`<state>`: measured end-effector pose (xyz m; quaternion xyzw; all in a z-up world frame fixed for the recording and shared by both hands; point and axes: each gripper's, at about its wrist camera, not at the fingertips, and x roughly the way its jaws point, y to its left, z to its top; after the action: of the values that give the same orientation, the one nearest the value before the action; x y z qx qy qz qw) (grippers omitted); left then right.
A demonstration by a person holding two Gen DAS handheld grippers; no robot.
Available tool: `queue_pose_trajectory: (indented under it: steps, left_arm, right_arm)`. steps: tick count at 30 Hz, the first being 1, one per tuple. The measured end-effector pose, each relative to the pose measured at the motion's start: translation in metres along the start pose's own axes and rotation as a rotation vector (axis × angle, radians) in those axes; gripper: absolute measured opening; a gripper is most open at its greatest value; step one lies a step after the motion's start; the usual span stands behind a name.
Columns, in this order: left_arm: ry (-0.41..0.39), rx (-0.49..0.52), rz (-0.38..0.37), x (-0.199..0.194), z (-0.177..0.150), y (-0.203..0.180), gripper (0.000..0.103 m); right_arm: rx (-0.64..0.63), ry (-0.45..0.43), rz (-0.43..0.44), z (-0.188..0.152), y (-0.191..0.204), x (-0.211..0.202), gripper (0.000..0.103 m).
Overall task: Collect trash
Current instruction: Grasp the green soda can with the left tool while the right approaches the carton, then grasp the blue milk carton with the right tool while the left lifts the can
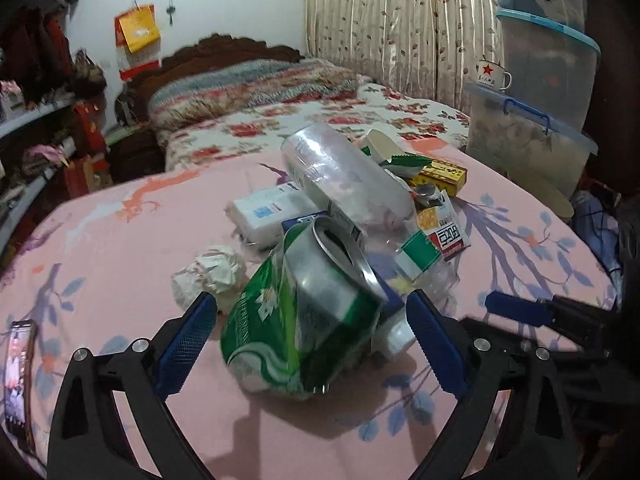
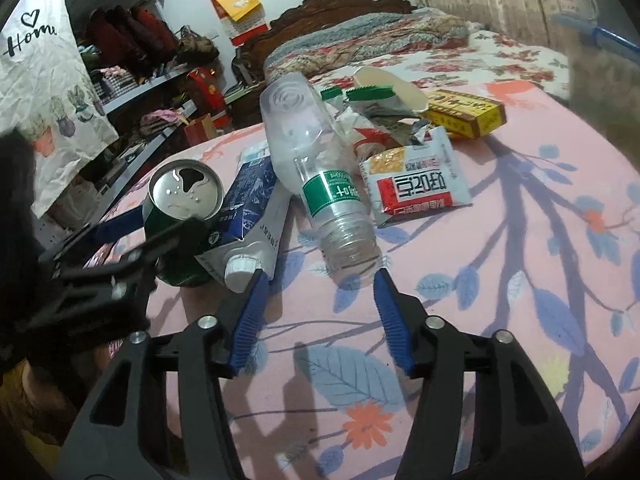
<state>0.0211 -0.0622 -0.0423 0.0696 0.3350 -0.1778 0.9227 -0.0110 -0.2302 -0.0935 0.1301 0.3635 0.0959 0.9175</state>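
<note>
- Green beer can (image 1: 304,312) between spread left tool (image 1: 312,340) fingers, pads not pressing.
- Right tool (image 2: 318,308) spread, clear bottle's (image 2: 316,176) open neck just ahead.

A crushed green can (image 1: 304,312) is blocking most of a blue carton (image 1: 390,300) and a white tube cap (image 1: 398,338) in the left wrist view, while a phone (image 1: 18,376) is running off the left edge, its screen too blurred to read. In the right wrist view, the left gripper (image 2: 132,240) is covering the can's lower body, and a mug (image 2: 576,0) at top right is smearing into blur.
</note>
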Motion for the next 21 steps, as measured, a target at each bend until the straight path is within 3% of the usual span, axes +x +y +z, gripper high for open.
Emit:
queue_pose_trajectory:
  steps: [2,3,6,14,17,19,21]
  left_arm:
    - [0.010,-0.035,-0.029,0.005,0.003,0.007,0.072]
    - [0.023,-0.036,-0.047,0.007,0.002,0.009,0.056]
    - [0.030,-0.028,-0.055,0.002,-0.001,0.016,0.054]
    - [0.011,-0.163,-0.085,-0.048,-0.033,0.064,0.053]
    - [0.001,-0.202,-0.080,-0.066,-0.043,0.080,0.054]
    - [-0.003,-0.221,-0.078,-0.072,-0.047,0.085,0.053]
    - [0.000,-0.234,-0.082,-0.074,-0.046,0.089,0.054]
  right_arm:
    - [-0.013,-0.003,0.002,-0.001,0.001,0.000,0.059]
    - [-0.018,-0.006,0.001,-0.001,0.002,0.000,0.059]
    - [-0.041,-0.017,0.010,0.000,0.007,-0.002,0.060]
    - [-0.202,0.004,0.107,0.016,0.054,0.020,0.080]
    - [-0.274,0.023,0.063,0.020,0.073,0.044,0.082]
    - [-0.288,0.066,0.013,0.023,0.079,0.067,0.081]
    - [-0.247,0.115,0.020,0.029,0.075,0.079,0.060]
